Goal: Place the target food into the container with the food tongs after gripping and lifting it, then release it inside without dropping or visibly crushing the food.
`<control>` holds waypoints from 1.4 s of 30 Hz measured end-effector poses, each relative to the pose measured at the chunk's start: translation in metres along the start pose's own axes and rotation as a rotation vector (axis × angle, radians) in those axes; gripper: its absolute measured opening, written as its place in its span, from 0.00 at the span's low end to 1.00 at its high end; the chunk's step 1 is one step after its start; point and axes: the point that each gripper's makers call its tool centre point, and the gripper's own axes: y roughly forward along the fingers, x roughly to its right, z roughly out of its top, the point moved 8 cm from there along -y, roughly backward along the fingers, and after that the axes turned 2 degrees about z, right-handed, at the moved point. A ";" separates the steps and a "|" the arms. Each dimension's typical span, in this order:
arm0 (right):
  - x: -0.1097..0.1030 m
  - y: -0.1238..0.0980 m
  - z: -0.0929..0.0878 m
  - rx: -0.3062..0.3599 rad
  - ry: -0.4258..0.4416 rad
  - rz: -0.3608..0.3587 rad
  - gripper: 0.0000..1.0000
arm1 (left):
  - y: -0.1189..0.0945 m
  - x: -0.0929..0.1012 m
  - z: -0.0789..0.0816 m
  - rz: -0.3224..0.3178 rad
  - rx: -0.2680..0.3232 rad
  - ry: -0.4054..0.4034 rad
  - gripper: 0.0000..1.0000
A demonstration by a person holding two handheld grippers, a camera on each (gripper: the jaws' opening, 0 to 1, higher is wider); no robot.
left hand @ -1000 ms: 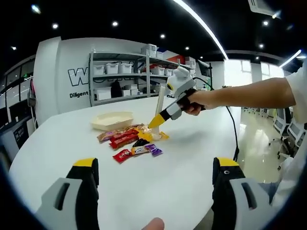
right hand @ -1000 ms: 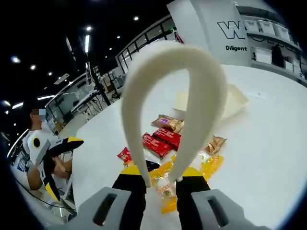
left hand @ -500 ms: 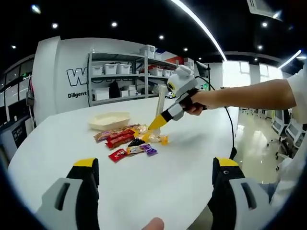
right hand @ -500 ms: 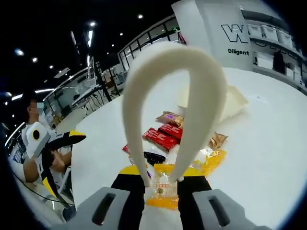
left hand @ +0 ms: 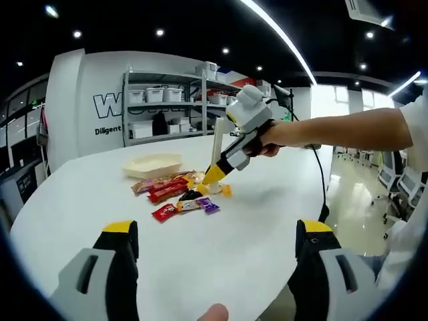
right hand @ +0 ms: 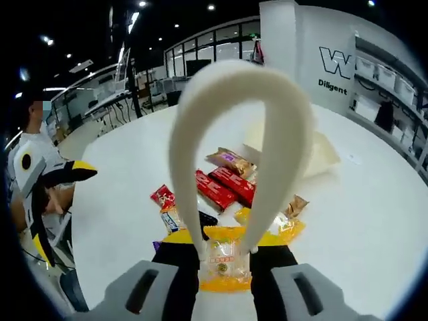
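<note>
Yellow-wrapped snack packet (right hand: 224, 262) sat pinched between the tips of the cream food tongs (right hand: 241, 150), which the right tool (right hand: 225, 257) squeezed from outside, its jaws pressed in on the two tong arms. In the right gripper view the packet lay straight ahead of the tool, between the jaws, its long axis running along the tool's line of sight. Whether it had cleared the white surface (right hand: 374, 221) could not be told. Beyond it, further along the same line, lay the heap of other wrapped snacks (right hand: 224, 187), and past the heap, slightly to the right in that view, the pale shallow container (right hand: 321, 152). So the carry would likely go forward over the heap, not sideways. In the left gripper view the right tool (left hand: 215, 172) reached down to the snacks, with the container (left hand: 152, 164) behind them. The left tool (left hand: 214, 251) was spread wide and held nothing, well back from the pile, so the right one was plainly nearer.
</note>
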 end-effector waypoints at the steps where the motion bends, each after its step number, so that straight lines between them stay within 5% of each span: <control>1: 0.001 0.000 0.002 0.002 -0.002 -0.001 0.23 | 0.000 0.000 0.000 0.001 -0.001 0.001 0.96; 16: 0.011 0.001 -0.006 -0.012 0.035 0.008 0.23 | 0.006 0.000 -0.002 -0.005 -0.003 0.008 0.95; 25: 0.014 -0.001 -0.010 -0.031 0.161 0.030 0.10 | 0.009 -0.002 -0.003 -0.004 -0.007 -0.003 0.94; 34: 0.024 -0.003 -0.004 0.032 0.226 0.034 0.09 | 0.014 -0.001 -0.005 -0.012 -0.003 -0.010 0.93; 42: 0.037 -0.016 0.012 0.155 0.343 0.038 0.10 | 0.012 -0.009 -0.006 -0.001 0.012 -0.031 0.91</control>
